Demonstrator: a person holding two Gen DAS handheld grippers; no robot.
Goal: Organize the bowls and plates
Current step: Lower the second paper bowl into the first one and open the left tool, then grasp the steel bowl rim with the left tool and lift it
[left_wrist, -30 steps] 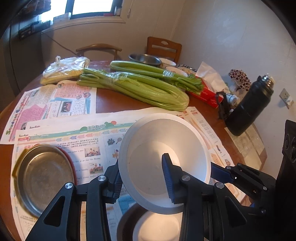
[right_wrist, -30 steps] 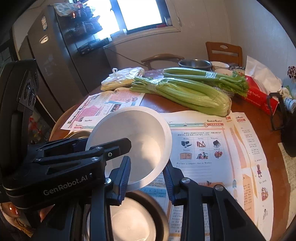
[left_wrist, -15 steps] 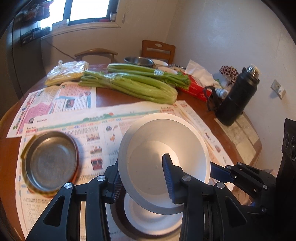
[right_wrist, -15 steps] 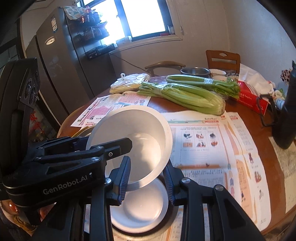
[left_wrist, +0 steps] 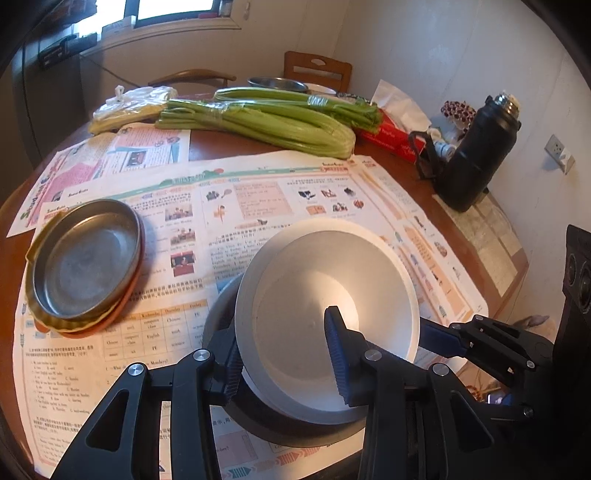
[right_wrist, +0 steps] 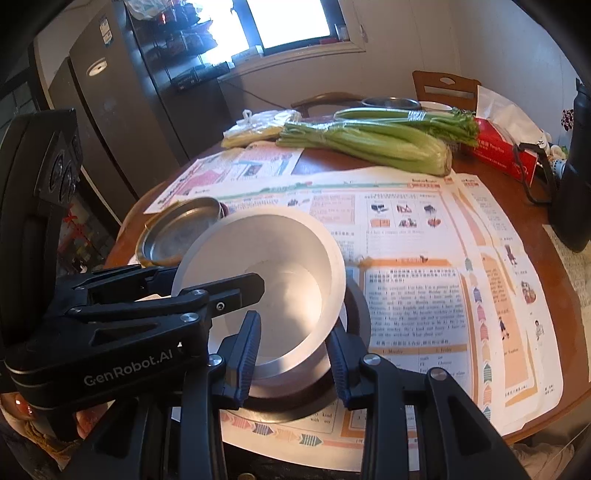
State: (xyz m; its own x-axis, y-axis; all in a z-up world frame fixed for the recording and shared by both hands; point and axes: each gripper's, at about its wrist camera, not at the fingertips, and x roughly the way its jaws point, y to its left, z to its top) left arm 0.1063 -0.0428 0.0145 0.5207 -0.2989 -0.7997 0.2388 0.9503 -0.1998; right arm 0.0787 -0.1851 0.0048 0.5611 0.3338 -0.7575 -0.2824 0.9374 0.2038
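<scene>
**Now: white bowl held by both grippers, just over the dark dish**

Table [left_wrist: 229,147]: newspaper-covered. White bowl [left_wrist: 325,295] tilts just above dark dish [right_wrist: 356,306]. Left gripper [left_wrist: 284,362] clamps the near-left rim; right gripper [right_wrist: 295,350] straddles the near-right rim, apparently pinching. Bowl mouth tips toward both cameras.

i'm looking into a home dining kitchen. a round wooden bench [right_wrist: 535,236] is spread with newspaper [right_wrist: 406,236]; beyond the newspaper lie celery bunches [right_wrist: 373,142], with a red tissue box [right_wrist: 506,155] right of the celery and a black thermos [left_wrist: 476,155] further right. behind the celery stand wooden chairs [right_wrist: 443,86]; left of them, a tall fridge [right_wrist: 122,110] and a window [right_wrist: 291,22].
</scene>
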